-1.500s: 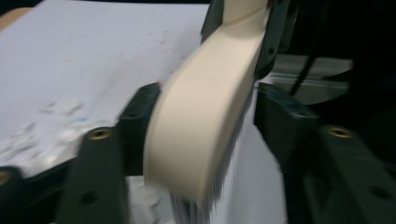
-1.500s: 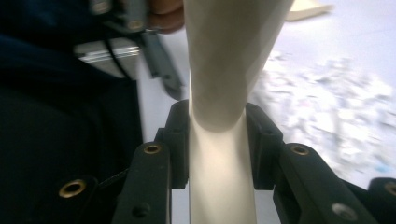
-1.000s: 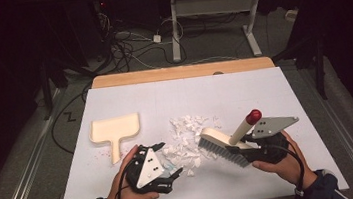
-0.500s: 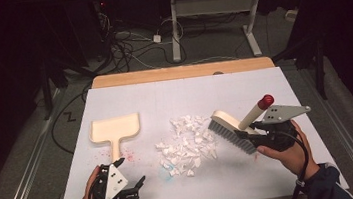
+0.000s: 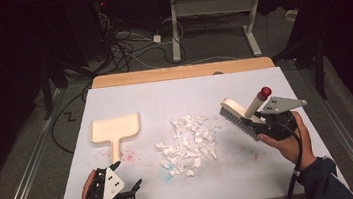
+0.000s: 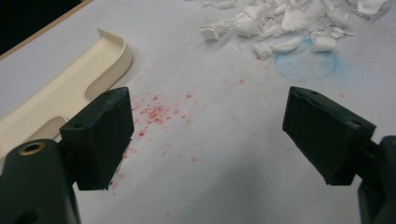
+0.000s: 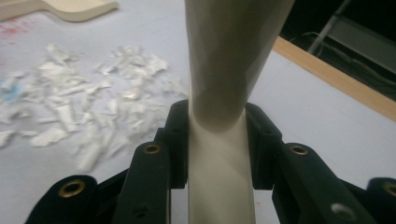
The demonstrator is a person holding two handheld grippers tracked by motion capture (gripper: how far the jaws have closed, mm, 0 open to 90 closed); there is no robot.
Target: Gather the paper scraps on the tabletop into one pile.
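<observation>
My right gripper (image 5: 262,120) is clamped tight on the brush (image 5: 239,115) handle; left gripper (image 5: 136,186) gapes wide, empty, just above tabletop (image 5: 253,171) nr dustpan (image 5: 115,129).

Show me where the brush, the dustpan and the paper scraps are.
brush (image 5: 234,114), high view, on its bristle head
dustpan (image 5: 115,128), high view, on its flat tray
paper scraps (image 5: 188,143), high view, middle of the pile

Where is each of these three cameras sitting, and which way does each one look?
High view: above the person's side, looking forward and down on the table; both hands show.
Left gripper view: rides the left tool, looking along its open jaws at the dustpan and paper scraps.
Right gripper view: rides the right tool, shut on the brush.
All three share the scraps.
</observation>
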